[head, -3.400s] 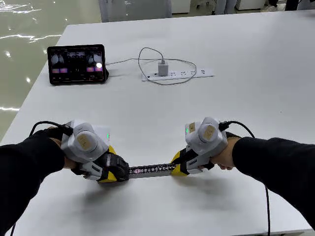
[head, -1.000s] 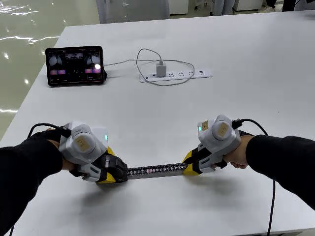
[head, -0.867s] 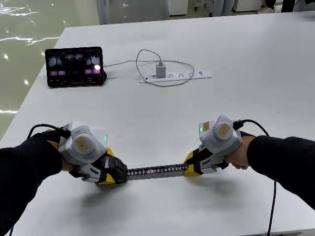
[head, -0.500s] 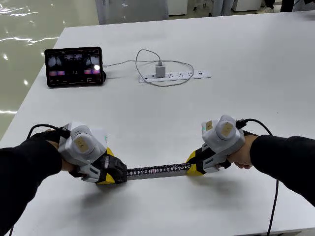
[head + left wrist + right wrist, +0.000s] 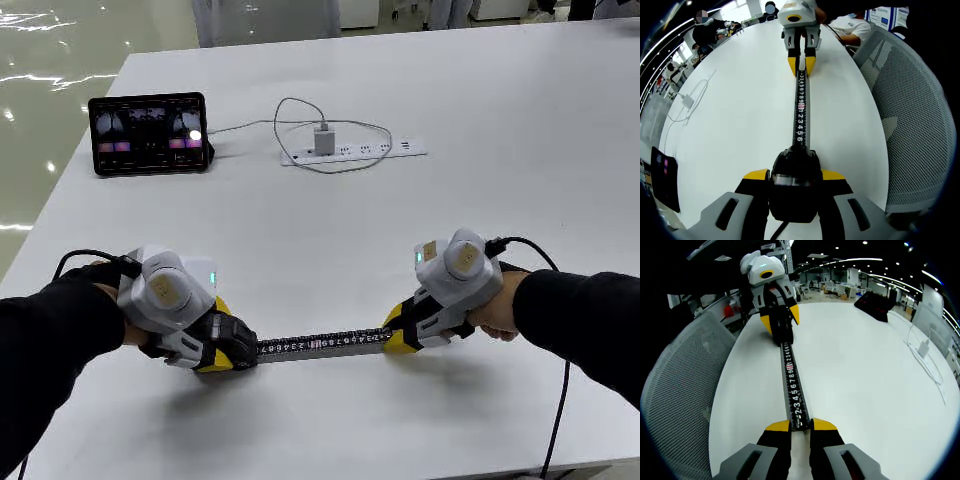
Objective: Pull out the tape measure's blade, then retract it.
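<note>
The left tongs [image 5: 794, 176] are clamped on the black body of the tape measure [image 5: 794, 195], with their yellow tips pressed against its two sides. The tape measure sits on the white tabletop [image 5: 450, 100], close to the near edge and toward the left. Its blade [image 5: 800, 112] is drawn out and runs straight along that near edge, numbers facing up. I cannot tell whether the blade lies on the surface or hangs just above it.

The right tongs [image 5: 800, 425] are narrowed onto the free end of the blade, one yellow tip on each side of it, well apart from the left tongs. Black sleeves [image 5: 580, 320] reach in from both sides of the head view.

A tablet [image 5: 148, 132] with a lit screen stands toward the far left edge. Just beside it, further from the left edge, lies a white power strip [image 5: 375, 149] with a charger [image 5: 324, 138] plugged in and a looped cable [image 5: 300, 112]. A grey mesh chair [image 5: 912, 100] stands at the near edge.
</note>
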`<state>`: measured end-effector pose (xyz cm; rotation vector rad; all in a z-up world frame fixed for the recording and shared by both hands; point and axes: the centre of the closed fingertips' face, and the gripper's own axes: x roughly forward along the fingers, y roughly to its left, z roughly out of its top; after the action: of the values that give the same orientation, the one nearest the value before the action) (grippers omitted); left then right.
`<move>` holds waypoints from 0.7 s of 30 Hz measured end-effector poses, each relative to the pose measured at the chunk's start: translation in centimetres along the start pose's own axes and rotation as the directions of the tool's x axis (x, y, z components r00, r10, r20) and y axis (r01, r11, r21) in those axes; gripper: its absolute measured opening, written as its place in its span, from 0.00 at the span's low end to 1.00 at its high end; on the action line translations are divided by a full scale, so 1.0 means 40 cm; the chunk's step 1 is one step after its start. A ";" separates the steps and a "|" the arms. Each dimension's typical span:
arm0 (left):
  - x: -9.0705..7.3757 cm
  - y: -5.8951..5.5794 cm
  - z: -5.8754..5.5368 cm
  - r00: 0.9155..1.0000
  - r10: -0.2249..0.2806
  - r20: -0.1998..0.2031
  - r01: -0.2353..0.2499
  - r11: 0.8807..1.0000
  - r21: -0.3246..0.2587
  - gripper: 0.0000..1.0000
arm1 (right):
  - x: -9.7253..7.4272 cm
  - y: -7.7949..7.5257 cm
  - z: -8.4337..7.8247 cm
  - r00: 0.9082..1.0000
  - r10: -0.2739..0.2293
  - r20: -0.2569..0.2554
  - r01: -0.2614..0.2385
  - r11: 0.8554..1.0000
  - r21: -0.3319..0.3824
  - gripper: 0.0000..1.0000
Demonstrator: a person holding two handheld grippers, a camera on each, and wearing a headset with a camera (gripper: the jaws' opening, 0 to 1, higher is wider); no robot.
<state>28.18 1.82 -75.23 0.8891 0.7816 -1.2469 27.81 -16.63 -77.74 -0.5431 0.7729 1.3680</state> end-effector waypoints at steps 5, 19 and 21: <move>0.000 0.000 0.000 1.000 0.000 0.000 0.000 1.000 0.000 0.32 | -0.003 -0.001 -0.004 1.000 -0.001 0.000 0.001 1.000 -0.002 0.09; 0.001 0.000 -0.001 1.000 0.001 -0.001 -0.001 1.000 0.000 0.32 | -0.014 -0.001 -0.016 1.000 -0.003 -0.003 0.003 1.000 0.004 0.09; 0.001 0.001 0.000 1.000 0.001 0.000 -0.001 1.000 0.000 0.32 | -0.015 -0.002 -0.017 1.000 -0.003 -0.004 0.003 1.000 0.004 0.09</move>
<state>28.21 1.82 -75.28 0.8895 0.7815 -1.2456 27.74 -17.55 -77.73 -0.5439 0.7775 1.3627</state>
